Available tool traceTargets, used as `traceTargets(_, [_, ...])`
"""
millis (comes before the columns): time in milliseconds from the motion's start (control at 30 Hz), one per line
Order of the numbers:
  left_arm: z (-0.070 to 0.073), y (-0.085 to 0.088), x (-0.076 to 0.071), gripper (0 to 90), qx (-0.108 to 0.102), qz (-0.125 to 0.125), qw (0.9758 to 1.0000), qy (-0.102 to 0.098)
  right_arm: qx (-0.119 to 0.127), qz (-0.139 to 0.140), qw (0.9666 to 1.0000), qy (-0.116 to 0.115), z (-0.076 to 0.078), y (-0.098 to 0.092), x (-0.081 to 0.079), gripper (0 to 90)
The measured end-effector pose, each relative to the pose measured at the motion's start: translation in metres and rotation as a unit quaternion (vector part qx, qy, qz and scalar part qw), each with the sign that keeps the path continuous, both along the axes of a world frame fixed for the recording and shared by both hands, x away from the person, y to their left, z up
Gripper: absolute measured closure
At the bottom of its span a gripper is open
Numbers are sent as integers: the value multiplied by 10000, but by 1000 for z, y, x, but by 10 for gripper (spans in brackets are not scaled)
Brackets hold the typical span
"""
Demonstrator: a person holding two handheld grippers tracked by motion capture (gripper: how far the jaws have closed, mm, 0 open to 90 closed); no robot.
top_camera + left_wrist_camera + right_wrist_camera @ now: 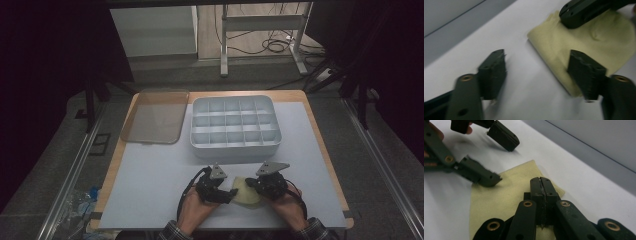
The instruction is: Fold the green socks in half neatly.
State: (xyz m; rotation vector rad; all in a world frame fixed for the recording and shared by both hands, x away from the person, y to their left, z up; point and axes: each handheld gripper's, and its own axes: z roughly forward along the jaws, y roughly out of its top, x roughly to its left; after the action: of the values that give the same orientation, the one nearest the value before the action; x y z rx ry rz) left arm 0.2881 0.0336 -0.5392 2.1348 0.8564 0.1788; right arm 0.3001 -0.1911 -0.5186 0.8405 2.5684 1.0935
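High view: at the near edge of the desk (160,200) two hands come in from below, each holding a tool, with a pale yellow cloth (246,191) lying flat on the white surface between them. The left tool (224,194) sits at the cloth's left edge; in the left gripper view its jaws stand apart, one over the bare desk and the other over the cloth's near edge, and nothing is pinched between them. The right tool (251,183) rests at the cloth's right side; in the right gripper view its two jaws are pressed flat together over the cloth (506,197), and whether any fabric is caught between them cannot be told. That same view shows the left tool's spread jaws farther off, one tip at the cloth's far corner. Beyond the hands, well apart from the cloth, stands a white divided box (234,149) with many small compartments, and just left of it lies a translucent brownish lid (152,117), overhanging the desk's left edge.
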Motion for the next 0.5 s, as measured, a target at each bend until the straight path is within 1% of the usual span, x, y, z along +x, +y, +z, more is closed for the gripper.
traceTargets(33, [0, 1, 1, 425, -64, 0, 10000, 35, 1, 6, 10000, -16, -1, 0, 0, 894])
traceTargets(67, [0, 1, 2, 425, -88, 4, 9999, 62, 1, 6, 10000, -16, -1, 0, 0, 894])
traceTargets(100, [1, -1, 3, 444, -13, -30, 10000, 50, -3, 9, 10000, -16, -1, 0, 0, 894])
traceTargets(167, [2, -3, 3, 461, 15, -32, 10000, 60, 13, 13, 10000, 0, -1, 0, 1, 894])
traceTargets(233, [3, -4, 4, 519, 32, -72, 9999, 105, 20, 21, 10000, 10, -1, -1, 1, 894])
traceTargets(267, [3, -5, 4, 543, 72, -110, 9999, 106, 17, 24, 10000, 1, -1, -1, 1, 894])
traceTargets(300, [3, -6, 5, 581, 24, -91, 9998, 155, 11, 37, 10000, -33, -1, -1, 0, 893])
traceTargets(400, [3, -6, 5, 586, -3, -85, 9998, 175, 17, 41, 10000, -51, -1, -1, -1, 893])
traceTargets(500, [2, -5, 6, 582, -16, -134, 9998, 172, 19, 126, 9999, -50, 0, 0, -6, 893])
